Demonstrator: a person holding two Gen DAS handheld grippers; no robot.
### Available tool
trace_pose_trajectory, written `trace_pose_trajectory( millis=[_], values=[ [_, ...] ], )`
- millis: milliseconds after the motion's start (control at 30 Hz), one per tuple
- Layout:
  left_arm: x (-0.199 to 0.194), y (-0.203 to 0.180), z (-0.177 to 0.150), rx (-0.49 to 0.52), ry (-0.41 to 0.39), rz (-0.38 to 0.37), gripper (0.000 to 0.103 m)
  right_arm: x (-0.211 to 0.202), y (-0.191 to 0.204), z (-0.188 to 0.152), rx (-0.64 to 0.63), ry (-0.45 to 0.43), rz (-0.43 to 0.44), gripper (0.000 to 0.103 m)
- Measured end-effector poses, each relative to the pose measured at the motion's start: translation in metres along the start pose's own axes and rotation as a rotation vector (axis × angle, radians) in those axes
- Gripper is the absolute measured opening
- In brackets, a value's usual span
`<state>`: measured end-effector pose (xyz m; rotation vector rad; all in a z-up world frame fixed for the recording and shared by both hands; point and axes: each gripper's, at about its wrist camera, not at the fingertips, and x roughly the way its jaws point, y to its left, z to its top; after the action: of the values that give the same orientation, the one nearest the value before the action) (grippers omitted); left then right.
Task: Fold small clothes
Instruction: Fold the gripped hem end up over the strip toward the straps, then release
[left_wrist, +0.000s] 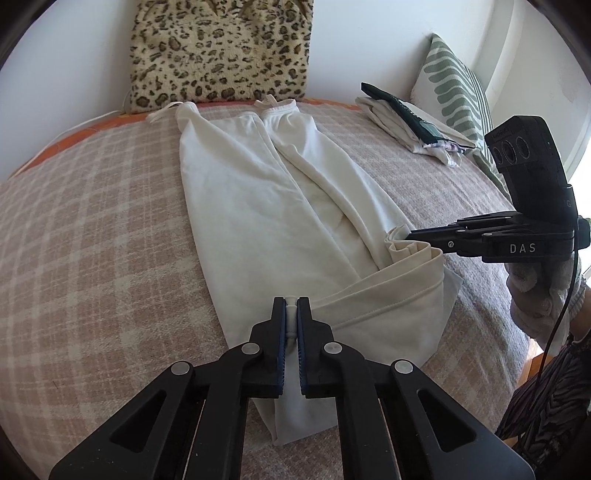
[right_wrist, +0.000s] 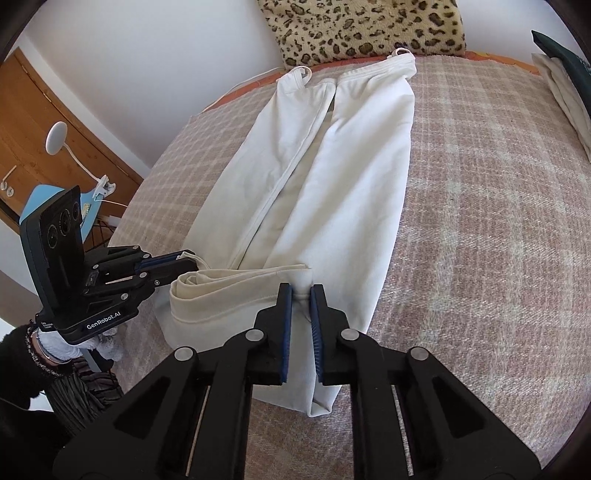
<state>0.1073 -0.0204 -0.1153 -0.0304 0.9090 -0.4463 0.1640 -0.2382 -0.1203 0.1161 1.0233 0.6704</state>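
Pinching hides the white trousers' (left_wrist: 258, 221) hem inside both fingers (left_wrist: 279, 325).

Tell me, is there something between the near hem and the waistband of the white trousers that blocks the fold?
Nothing visible: the white trousers lie flat and bare up to the waistband. The pile of folded clothes sits aside.

Two black plastic grippers, each with flat silver rivets at the linkage joints and ribbed blue pads lining the fingers (left_wrist: 281, 332). The right gripper (left_wrist: 400, 236) reads "DAS" in white on its side and carries a black camera block with round lenses; a thin black cable (left_wrist: 565, 295) hangs from it. The left gripper (right_wrist: 199, 263) reads "GenRobot.AI". The person wears white gloves (left_wrist: 532, 295), beaded bracelets (right_wrist: 35, 347), a black fuzzy sleeve and a dark striped pleated garment.
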Motion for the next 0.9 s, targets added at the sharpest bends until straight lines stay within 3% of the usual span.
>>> trace_pose_trajectory(
  millis=[400,567,700,833,900],
  values=[
    [-0.01,0.031,0.017,-0.113,-0.099,0.081,0.004,-0.027,-0.027,0.01,0.131,-0.09,-0.002,0.005],
    [-0.005,0.03,0.028,-0.109,-0.118,0.084,0.004,-0.021,-0.024,0.015,0.117,-0.088,-0.069,0.005],
    [0.007,0.034,0.028,-0.121,-0.059,0.044,0.004,-0.012,-0.023,0.018,0.075,-0.052,-0.134,0.005],
    [0.006,0.029,0.025,-0.094,-0.032,0.091,0.009,-0.014,-0.019,0.016,0.055,-0.036,-0.196,0.005],
    [-0.003,0.028,0.025,-0.095,-0.045,0.134,0.01,-0.027,-0.013,0.016,0.043,-0.072,-0.236,0.005]
  ],
)
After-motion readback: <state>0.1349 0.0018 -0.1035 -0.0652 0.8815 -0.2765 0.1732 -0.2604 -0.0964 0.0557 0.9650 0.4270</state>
